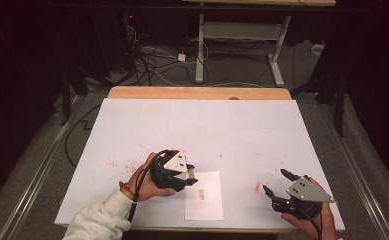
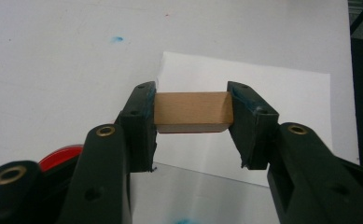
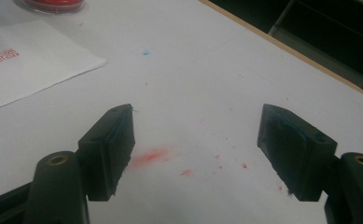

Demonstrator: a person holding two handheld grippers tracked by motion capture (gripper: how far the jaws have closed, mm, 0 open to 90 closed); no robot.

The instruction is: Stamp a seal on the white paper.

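Note:
My left gripper (image 1: 191, 174) is shut on a small wooden block (image 1: 192, 173), gripped by its two ends. In the left gripper view the block (image 2: 191, 111) sits crosswise between the pads (image 2: 144, 116), lifted off a white sheet of paper (image 2: 282, 93). The paper (image 1: 204, 200) lies near the table's front edge and carries a red printed mark (image 1: 201, 194). My right gripper (image 1: 276, 181) stands open at the front right, nothing between its fingers (image 3: 111, 144). A red ink pad (image 2: 60, 156) shows low left behind the left jaw, and the pad (image 3: 53, 4) lies beyond the paper (image 3: 25, 70).
The white table cover (image 1: 207, 125) bears red specks (image 1: 117, 164) at the left and a red smear (image 1: 257, 186) by the right gripper. The table's wooden far edge (image 1: 197, 92) shows at the back. Beyond it, cables and a desk frame (image 1: 242, 45) stand on the floor.

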